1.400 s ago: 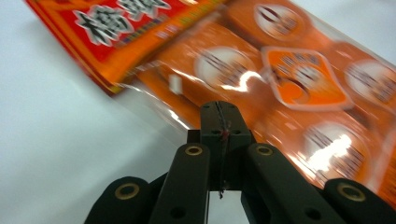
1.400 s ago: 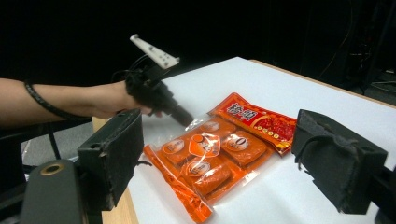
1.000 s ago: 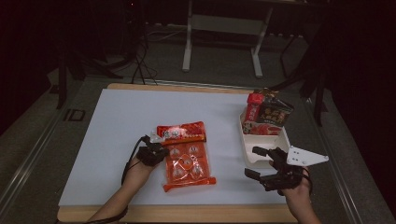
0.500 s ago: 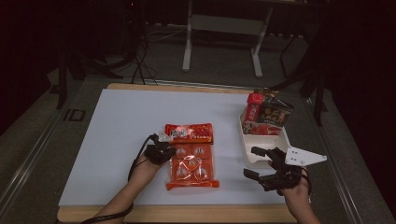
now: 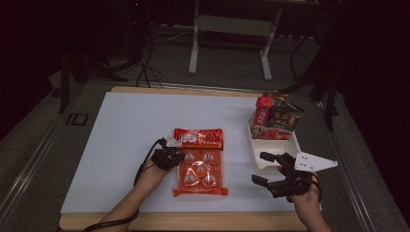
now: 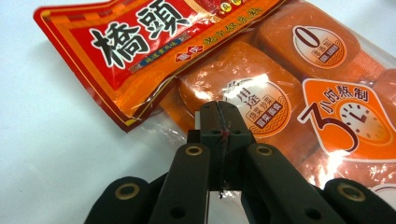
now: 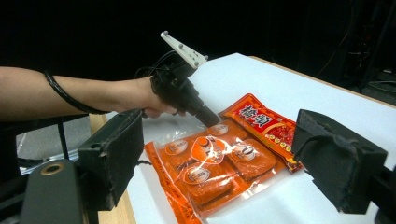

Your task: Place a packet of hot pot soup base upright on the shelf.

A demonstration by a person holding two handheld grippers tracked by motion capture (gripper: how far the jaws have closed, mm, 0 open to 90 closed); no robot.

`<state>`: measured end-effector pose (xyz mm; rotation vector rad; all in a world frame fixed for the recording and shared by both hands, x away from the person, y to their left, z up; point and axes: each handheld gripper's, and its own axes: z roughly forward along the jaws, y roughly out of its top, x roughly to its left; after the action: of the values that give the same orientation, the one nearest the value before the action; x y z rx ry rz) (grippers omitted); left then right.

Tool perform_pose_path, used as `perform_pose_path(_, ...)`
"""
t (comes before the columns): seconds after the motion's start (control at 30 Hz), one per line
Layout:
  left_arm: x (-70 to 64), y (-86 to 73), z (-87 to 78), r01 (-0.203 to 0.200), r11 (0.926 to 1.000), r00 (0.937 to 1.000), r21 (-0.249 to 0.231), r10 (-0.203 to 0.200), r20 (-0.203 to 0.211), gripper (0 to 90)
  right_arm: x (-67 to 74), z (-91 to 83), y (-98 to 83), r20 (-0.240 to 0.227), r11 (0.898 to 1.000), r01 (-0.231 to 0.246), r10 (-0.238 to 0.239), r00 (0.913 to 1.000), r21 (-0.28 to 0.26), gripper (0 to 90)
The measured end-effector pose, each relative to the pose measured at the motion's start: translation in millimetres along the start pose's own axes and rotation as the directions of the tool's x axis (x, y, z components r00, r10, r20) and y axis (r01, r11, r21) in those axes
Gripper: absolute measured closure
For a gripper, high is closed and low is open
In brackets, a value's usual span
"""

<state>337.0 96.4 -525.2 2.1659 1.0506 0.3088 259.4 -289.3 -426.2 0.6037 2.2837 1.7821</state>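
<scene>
— Two grippers work over the white sheet on the table (image 5: 121, 145) in the high view. Which one is on the packet?
— The left gripper (image 5: 175, 155). Its tip sits at the left edge of the clear orange plastic packet of round-labelled blocks (image 5: 200, 171), which lies flat near the middle of the sheet with its red header strip at the far end.
— And the other?
— The right gripper (image 5: 266, 168) hovers to the right of the packet, apart from it, just in front of the white rectangular plastic tray (image 5: 258, 162) that holds upright snack bags.
— What does the left gripper view add?
— The two black jaws are pressed together, their tip (image 6: 219, 114) pinching the clear film at the packet's edge, just beside one orange block (image 6: 243, 86). The red header with large black characters lies up and to the left.
— And the right gripper view?
— Its own padded jaws stand spread wide with nothing between them. Beyond them the packet (image 7: 215, 168) lies on the white sheet, and the left gripper (image 7: 212, 119) reaches down to the packet's far edge from a bare forearm.
</scene>
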Motion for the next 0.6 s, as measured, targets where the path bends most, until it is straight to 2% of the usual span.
perform_pose_path(0.03, 0.0, 0.0, 0.0, 0.0, 1.0, 1.0, 0.0, 0.0, 0.0, 90.0, 0.0, 0.0, 0.0, 0.0, 1.0, 0.0, 0.0, 1.0, 0.0, 16.8)
perform_pose_path(0.07, 2.7, -0.4, -1.6, 0.016, 0.9999, 0.9998, -0.005, -0.016, 0.009, 90.0, 0.0, -0.1, 0.0, 0.001, 1.0, 0.002, -0.002, 1.0, 0.001, 16.8)
perform_pose_path(0.13, 5.3, -1.1, -3.5, 0.029, 0.9995, 0.9995, -0.013, -0.029, 0.007, 87.3, 0.8, -1.5, 0.4, 0.026, 1.0, 0.021, -0.021, 0.9994, 0.011, 15.9)
perform_pose_path(0.17, 7.1, -1.4, -5.1, 0.041, 0.999, 0.9992, -0.019, -0.04, 0.006, 81.6, 1.0, -1.7, 0.7, 0.036, 0.999, 0.029, -0.029, 0.9989, 0.018, 15.9)
perform_pose_path(0.27, 8.2, -1.7, -6.6, 0.047, 0.9984, 0.9989, -0.031, -0.048, -0.003, 76.6, 0.9, -3.1, 0.5, 0.048, 0.999, 0.038, -0.039, 0.9981, 0.008, 14.7)
perform_pose_path(0.3, 13.8, -1.1, -11.9, 0.069, 0.9966, 0.9976, -0.045, -0.069, -0.005, 70.5, 0.6, -4.3, 1.0, 0.062, 0.999, 0.046, -0.046, 0.997, 0.005, 14.6)
perform_pose_path(0.37, 16.4, -0.4, -13.9, 0.071, 0.9961, 0.9975, -0.052, -0.071, 0.002, 63.1, 1.3, -5.6, 1.5, 0.084, 0.998, 0.055, -0.055, 0.9949, -0.003, 14.1)
perform_pose_path(0.4, 17.9, -0.3, -14.8, 0.076, 0.9952, 0.9971, -0.062, -0.076, 0.012, 60.8, 1.6, -5.6, 1.9, 0.085, 0.998, 0.059, -0.059, 0.9947, -0.001, 14.1)
perform_pose_path(0.47, 20.4, 0.3, -15.8, 0.075, 0.9945, 0.9972, -0.073, -0.075, 0.007, 58.1, 1.7, -5.6, 2.0, 0.083, 0.998, 0.059, -0.059, 0.9948, 0.001, 13.4)
perform_pose_path(0.5, 21.4, 0.5, -15.9, 0.08, 0.9936, 0.9968, -0.08, -0.08, 0.007, 53.1, 2.9, -6.0, 1.9, 0.112, 0.997, 0.072, -0.072, 0.9911, 0.002, 13.4)
perform_pose_path(0.6, 25.3, 1.8, -15.4, 0.097, 0.9904, 0.9953, -0.099, -0.097, -0.002, 47.1, 3.4, -6.9, 2.1, 0.12, 0.998, 0.064, -0.062, 0.9908, -0.009, 13.1)
